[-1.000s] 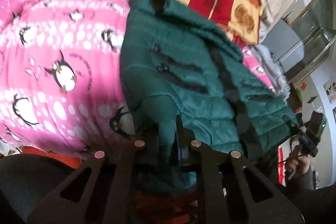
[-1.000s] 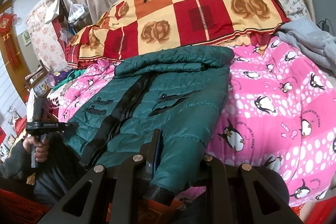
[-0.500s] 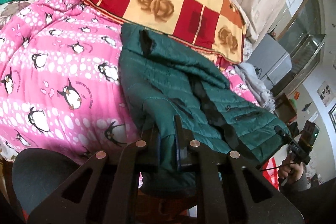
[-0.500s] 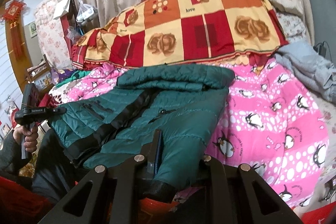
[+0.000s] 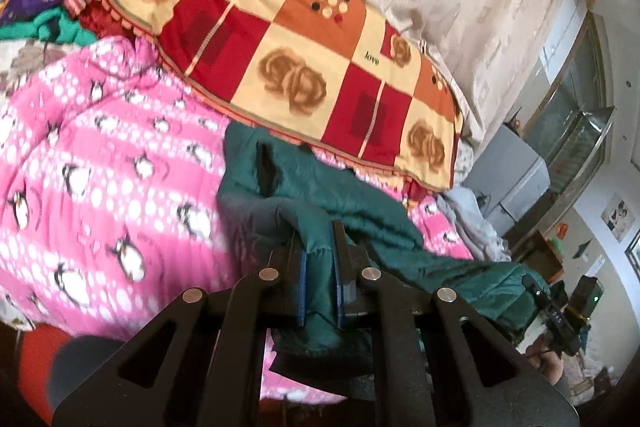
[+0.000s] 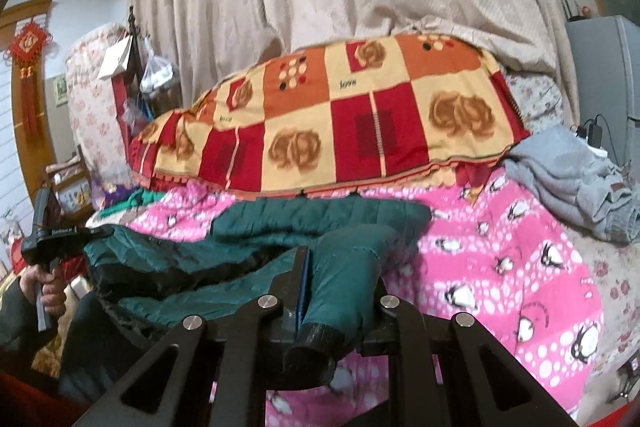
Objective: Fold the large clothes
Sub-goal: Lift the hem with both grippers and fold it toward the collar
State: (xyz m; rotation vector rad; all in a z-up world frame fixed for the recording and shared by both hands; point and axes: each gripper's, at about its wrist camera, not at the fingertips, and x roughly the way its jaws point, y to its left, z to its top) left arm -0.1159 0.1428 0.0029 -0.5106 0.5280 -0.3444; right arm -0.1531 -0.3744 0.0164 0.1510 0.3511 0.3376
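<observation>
Sleeve cloth of the green puffer jacket point(image 5: 320, 211) fills my left claw point(image 5: 319, 279) in the left wrist view: the blue-padded fingers point(image 5: 301, 283) stand narrow and pinch a bunch of quilted fabric between them. From this grip the jacket runs off toward 2 o'clock, its long axis slanting down to 4 o'clock, where my right claw point(image 5: 554, 311) sits at the far hem side; the collar end lies at 12 o'clock against the checked rose blanket point(image 5: 304, 39), on which I can read "love" in small letters. Under it all spreads the pink penguin quilt point(image 5: 100, 171), filling 9 o'clock. In the right wrist view my right claw point(image 6: 338, 291) is closed down on the other sleeve, whose dark knit cuff point(image 6: 312, 347) pokes out toward me below the fingers. Here the jacket point(image 6: 320, 223) stretches from the claw toward 10 o'clock, and my left claw point(image 6: 52, 231) holds its far side at 9 o'clock. The blanket point(image 6: 340, 131) at 12 o'clock shows "love" twice, blurred. A grey garment point(image 6: 572, 187) is heaped at 3 o'clock. I judge each claw is nearest its own sleeve, so the coming fold turns on bringing both sleeves inward across the jacket's long axis.
</observation>
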